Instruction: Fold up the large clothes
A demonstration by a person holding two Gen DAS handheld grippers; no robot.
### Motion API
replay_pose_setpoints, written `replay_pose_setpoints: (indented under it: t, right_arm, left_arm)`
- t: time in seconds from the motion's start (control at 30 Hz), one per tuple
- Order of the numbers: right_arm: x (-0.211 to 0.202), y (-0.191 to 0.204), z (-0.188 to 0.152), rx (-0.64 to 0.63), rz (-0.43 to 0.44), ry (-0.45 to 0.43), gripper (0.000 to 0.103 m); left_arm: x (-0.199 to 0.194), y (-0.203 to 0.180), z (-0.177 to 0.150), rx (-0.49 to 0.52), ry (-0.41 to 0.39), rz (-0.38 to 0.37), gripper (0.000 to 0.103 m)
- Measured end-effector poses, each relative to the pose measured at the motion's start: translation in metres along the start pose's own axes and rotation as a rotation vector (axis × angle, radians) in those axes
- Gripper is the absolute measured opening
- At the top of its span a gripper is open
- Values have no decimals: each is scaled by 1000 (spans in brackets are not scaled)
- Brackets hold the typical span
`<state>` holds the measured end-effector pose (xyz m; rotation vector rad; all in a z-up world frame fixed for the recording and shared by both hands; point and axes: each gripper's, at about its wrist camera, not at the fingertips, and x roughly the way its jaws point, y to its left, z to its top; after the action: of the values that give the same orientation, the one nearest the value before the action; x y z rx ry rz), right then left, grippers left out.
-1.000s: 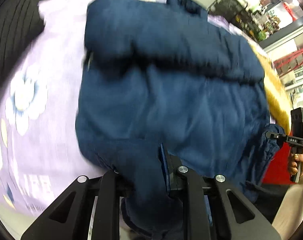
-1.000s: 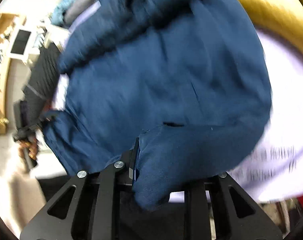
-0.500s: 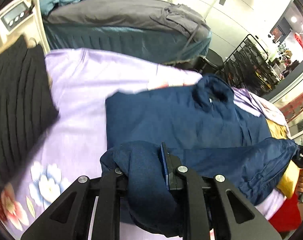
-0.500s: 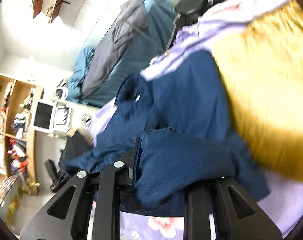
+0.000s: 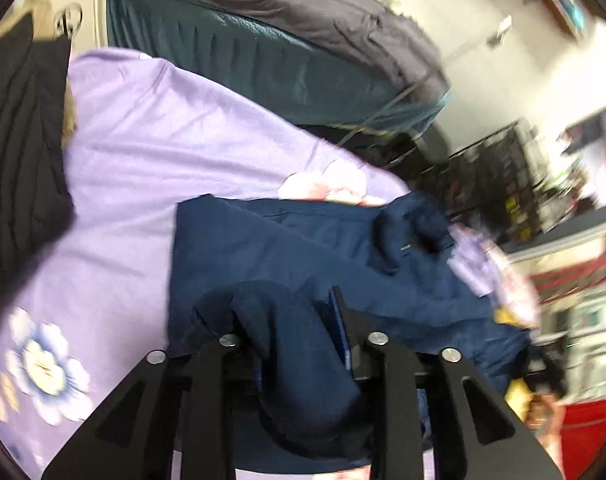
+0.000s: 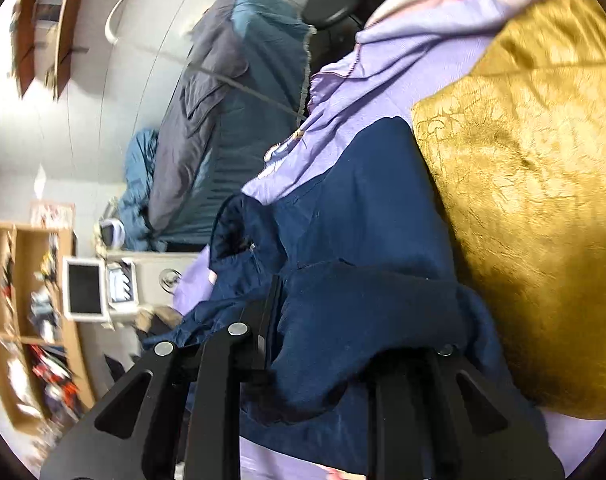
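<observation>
Folding navy jacket point(image 5: 287, 256): lower edge carried over the body, release begun on the left.

Item lay on the lavender floral bedspread point(image 5: 151, 152), collar end away from the cameras, a gold cushion point(image 6: 523, 208) touching its far side in the right wrist view. A second earlier the garment filled both views, spread flat; by this moment the hem had been lifted and brought across toward the collar, doubling the cloth. Left gripper point(image 5: 299, 344): jaws opening, a fold of navy fabric between them and draped over the fingers. Right gripper point(image 6: 323, 344): clamped on its bunch of hem. Judged: first fold nearly laid; right-hand release and smoothing outstanding.
</observation>
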<state>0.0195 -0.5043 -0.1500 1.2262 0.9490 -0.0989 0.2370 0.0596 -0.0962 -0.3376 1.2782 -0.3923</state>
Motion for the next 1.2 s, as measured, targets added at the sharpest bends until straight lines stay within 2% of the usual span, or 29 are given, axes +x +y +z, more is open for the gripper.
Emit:
replay_pose_setpoints:
  t: [0.17, 0.3, 0.37, 0.43, 0.5, 0.57, 0.63, 0.7, 0.77, 0.83, 0.9, 0.93, 1.03, 1.07, 1.1, 1.13, 1.2]
  right_arm:
    - [15, -12, 21, 176, 112, 18, 22]
    - [31, -29, 32, 353, 178, 55, 27]
    - [38, -36, 34, 420, 197, 76, 34]
    - [40, -42, 33, 490, 276, 73, 55]
    - [37, -43, 32, 531, 345, 70, 59]
    - [32, -38, 33, 500, 348, 78, 61]
    - [25, -26, 35, 399, 288, 83, 61]
    - [18, -10, 33, 254, 191, 84, 61]
    - [9, 11, 28, 88, 95, 70, 61]
    - [4, 24, 21, -32, 25, 48, 61]
    - [-1, 41, 10, -184, -75, 19, 61]
    - [-3, 52, 3, -282, -152, -2, 61]
    - [-2, 70, -13, -504, -333, -54, 61]
    - [0, 75, -20, -589, -413, -79, 61]
    - [3, 78, -25, -655, -474, -96, 62]
    - [6, 76, -28, -695, -514, -103, 66]
    - [17, 70, -32, -777, -598, -92, 69]
  left_arm:
    - [-17, 1, 0, 5, 10, -61, 35]
    - [-22, 16, -1, -58, 21, -143, 38]
    - [-23, 21, -3, -76, 28, -164, 40]
    - [-24, 23, -5, -86, 35, -181, 43]
    - [-26, 26, -8, -108, 33, -207, 46]
    - [-31, 30, -9, -156, 21, -273, 57]
    - [-37, 34, -9, -193, -23, -290, 77]
    - [-52, 30, -7, -157, -111, -184, 84]
    - [-60, 20, -6, -78, -155, -89, 86]
    - [-59, 5, -9, 26, -148, 8, 89]
    - [-47, -11, -19, 142, -120, 95, 90]
    - [-40, -13, -24, 177, -108, 119, 91]
    - [-13, -8, -40, 222, -75, 204, 91]
    - [0, -4, -44, 226, -56, 259, 91]
    - [8, 0, -46, 229, -45, 277, 91]
    - [14, 4, -48, 232, -39, 281, 91]
    - [26, 10, -51, 240, -26, 297, 91]
